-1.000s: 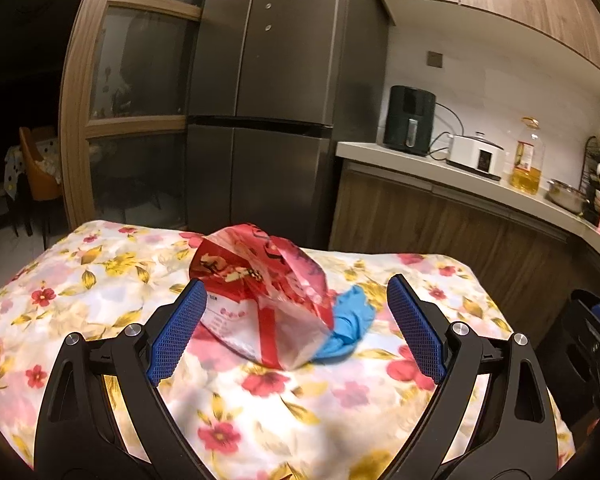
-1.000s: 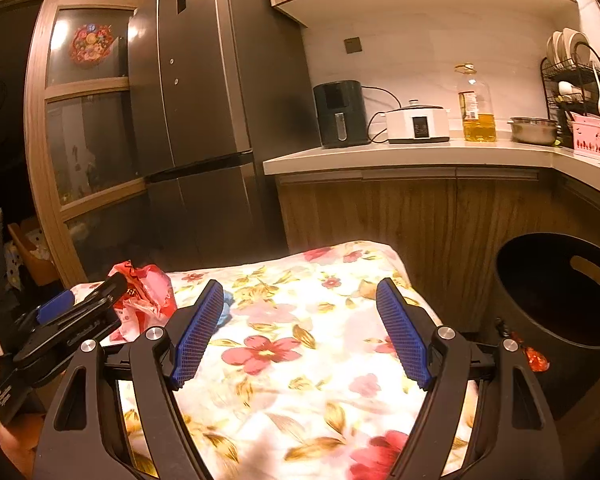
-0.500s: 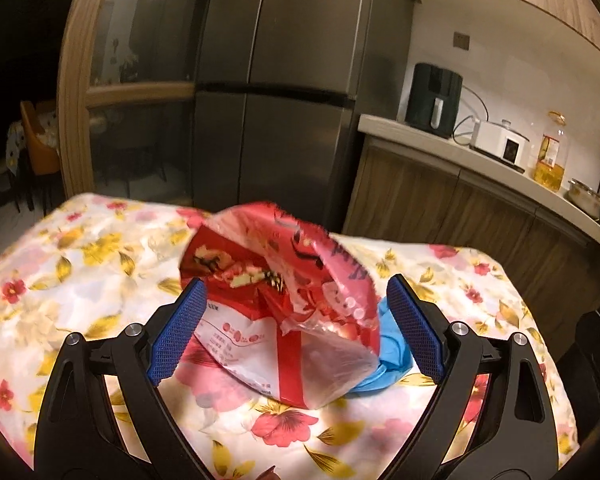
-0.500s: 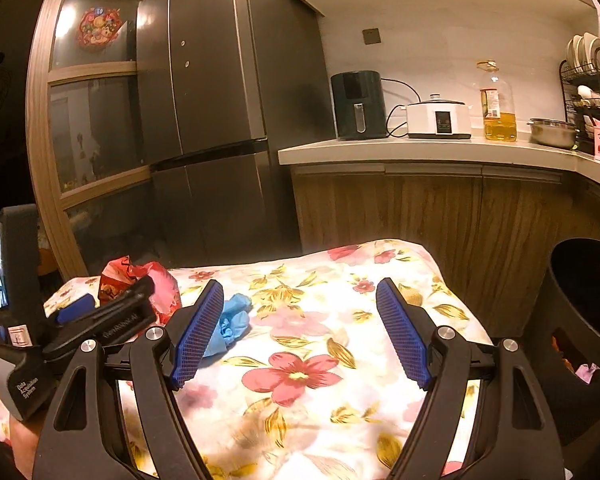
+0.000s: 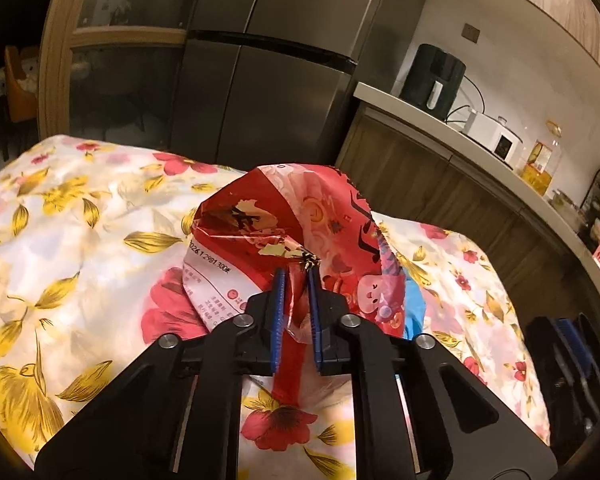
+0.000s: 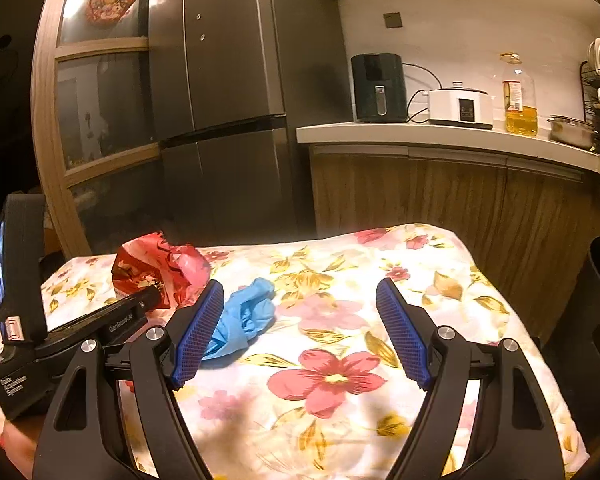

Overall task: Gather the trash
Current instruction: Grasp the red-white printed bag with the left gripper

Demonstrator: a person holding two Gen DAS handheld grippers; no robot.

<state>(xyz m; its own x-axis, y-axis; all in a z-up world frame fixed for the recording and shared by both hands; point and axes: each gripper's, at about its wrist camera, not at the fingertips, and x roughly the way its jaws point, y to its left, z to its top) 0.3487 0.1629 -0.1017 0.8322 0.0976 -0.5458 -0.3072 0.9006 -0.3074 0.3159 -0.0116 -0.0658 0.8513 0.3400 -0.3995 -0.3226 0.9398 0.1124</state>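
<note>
Left gripper: we see our left gripper [image 5: 296,280] with its jaws just drawn together, the blue pads pinching a fold of the crumpled red printed plastic snack bag [image 5: 300,232].
Right gripper: our right gripper [image 6: 300,320] hangs with its jaws wide apart and nothing between them, low over the flowered tablecloth [image 6: 340,380].
Where the trash lies: the red bag sits on the cloth near the table's far left side; the crumpled blue rubber glove [image 6: 246,316] lies on the cloth just beside it, next to the right gripper's left pad.
Bin: a black plastic bin [image 6: 592,320] stands off the table's right edge, well apart from both pieces.
Risk, thin grip: we hold only a thin pleat of slick film, so we judge the bag could slide out on the lift or on the way across to the bin.
Risk, glove: in the left wrist view the glove's edge sits against the bag, so lifting may drag or flick it across the cloth.
Risk, cloth: the cloth is loose, and low pads could snag and bunch it.
Writing, bag: we read a stamped run of digits that looks like "2026.1.2981.300"; the larger characters are too creased to read.
Writing, gripper: the left gripper's body reads roughly "GenRobot.AI".
</note>
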